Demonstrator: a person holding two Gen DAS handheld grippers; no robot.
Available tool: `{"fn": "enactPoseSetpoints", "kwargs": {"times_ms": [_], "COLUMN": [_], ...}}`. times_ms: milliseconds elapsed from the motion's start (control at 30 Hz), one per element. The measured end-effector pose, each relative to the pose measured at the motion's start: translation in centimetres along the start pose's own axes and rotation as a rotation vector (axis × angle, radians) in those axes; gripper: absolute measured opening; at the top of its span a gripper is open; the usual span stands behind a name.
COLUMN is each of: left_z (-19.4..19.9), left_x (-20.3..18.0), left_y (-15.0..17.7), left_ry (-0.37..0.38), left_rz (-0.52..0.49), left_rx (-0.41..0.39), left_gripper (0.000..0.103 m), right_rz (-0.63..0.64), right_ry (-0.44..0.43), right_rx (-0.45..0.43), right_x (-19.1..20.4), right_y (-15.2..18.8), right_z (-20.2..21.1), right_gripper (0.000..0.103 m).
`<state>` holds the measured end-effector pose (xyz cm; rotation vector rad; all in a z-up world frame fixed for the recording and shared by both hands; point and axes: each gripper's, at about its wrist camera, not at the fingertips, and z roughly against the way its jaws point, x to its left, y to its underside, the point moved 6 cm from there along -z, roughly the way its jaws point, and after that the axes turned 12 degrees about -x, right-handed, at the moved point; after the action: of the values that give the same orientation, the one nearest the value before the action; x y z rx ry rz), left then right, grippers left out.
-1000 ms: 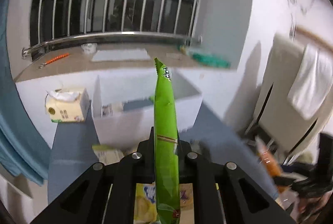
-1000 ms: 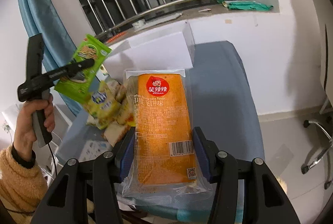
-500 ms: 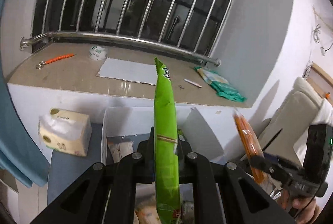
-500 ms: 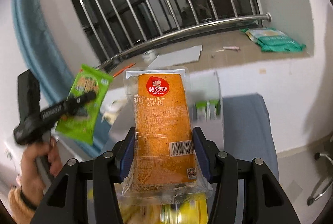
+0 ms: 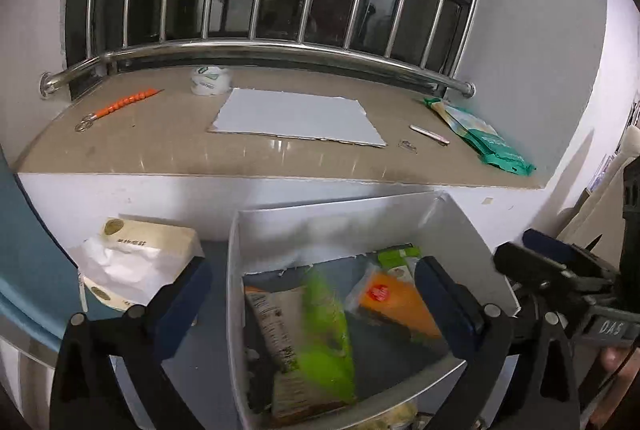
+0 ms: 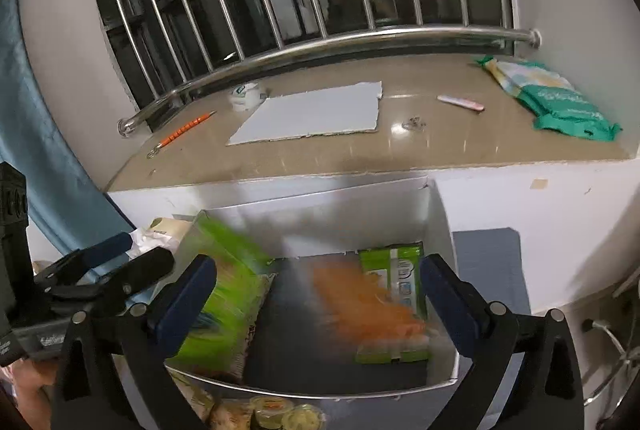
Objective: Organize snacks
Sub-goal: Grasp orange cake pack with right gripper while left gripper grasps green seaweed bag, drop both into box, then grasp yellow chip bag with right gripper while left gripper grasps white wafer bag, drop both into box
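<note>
A white open box [image 5: 452, 222] sits on the blue table below the window sill. Inside it the green snack packet [image 5: 326, 330] and the orange cake packet [image 5: 394, 302] are motion-blurred, with other packets beside them. My left gripper [image 5: 312, 294] is open and empty above the box. My right gripper [image 6: 320, 294] is open and empty over the same box [image 6: 436, 214], where the orange packet [image 6: 360, 306] and green packet [image 6: 224, 290] blur. Each gripper shows in the other's view, the right one [image 5: 560, 278] and the left one [image 6: 100, 270].
A tissue pack [image 5: 136, 258] lies left of the box. More snacks [image 6: 280, 414] lie in front of the box. The stone sill [image 5: 160, 150] holds a grey card [image 5: 296, 118], a green pouch [image 5: 480, 138], a tape roll [image 5: 210, 80] and an orange tool [image 5: 120, 106].
Both grippers moved over the white box and opened. The green packet left the left gripper and the orange packet left the right gripper; both are dropping into the box.
</note>
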<state>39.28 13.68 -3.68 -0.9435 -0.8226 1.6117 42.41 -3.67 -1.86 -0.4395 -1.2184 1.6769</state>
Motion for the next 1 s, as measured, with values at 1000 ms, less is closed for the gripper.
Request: {"fn": "enactPoseSetpoints", "kwargs": {"times_ms": [1000], "left_z": [24.2], "left_x": [-1.7], "left_y": [12.4], "left_ry": [0.131], "left_rz": [-0.057], "left_rx": [-0.137], "left_gripper": [0.103], "right_rz": [0.048], "right_ry": [-0.209], "right_rx": [-0.097], "right_x": [3.4], "right_y": [15.8], "right_z": [21.8], "right_gripper": [0.103]}}
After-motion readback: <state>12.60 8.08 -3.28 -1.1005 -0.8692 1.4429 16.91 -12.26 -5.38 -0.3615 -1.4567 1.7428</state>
